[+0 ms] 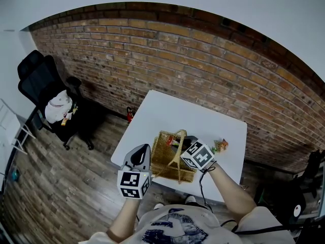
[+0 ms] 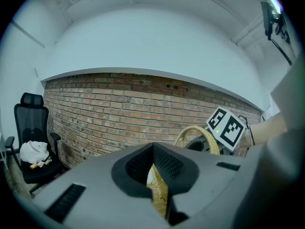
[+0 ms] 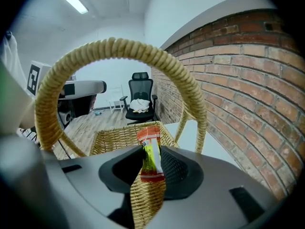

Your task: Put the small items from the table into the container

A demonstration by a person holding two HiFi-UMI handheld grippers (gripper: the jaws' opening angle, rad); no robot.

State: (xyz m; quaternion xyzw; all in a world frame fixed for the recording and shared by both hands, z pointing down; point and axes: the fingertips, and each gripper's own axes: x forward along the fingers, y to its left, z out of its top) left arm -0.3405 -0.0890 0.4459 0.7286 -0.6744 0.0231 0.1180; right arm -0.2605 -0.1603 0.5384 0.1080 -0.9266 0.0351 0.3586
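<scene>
**Right gripper (image 3: 151,171) holds a sachet (image 3: 149,149) over the basket (image 3: 119,136)**

Its jaws are pinched on the red-and-yellow sachet. The packet stands upright between the pads, under the arch of the wicker handle (image 3: 114,49) and above the basket's open mouth. I read that as the drop position: let go from here, the packet should land inside rather than on the white table (image 1: 167,111). How firm the pinch is I can't judge, but the packet hangs there and hasn't dropped.

Left gripper (image 2: 153,173) has its jaws closed on the basket's rim, with wicker showing between the pads. In the head view it sits at the basket's left side. I take that as bracing, so the light basket doesn't skid or tip while the other hand works under the handle.

Near the basket on its right, a few small items (image 1: 221,145) lie on the table, so the job looks unfinished. My next call would be to release the sachet, then reach for those.
</scene>
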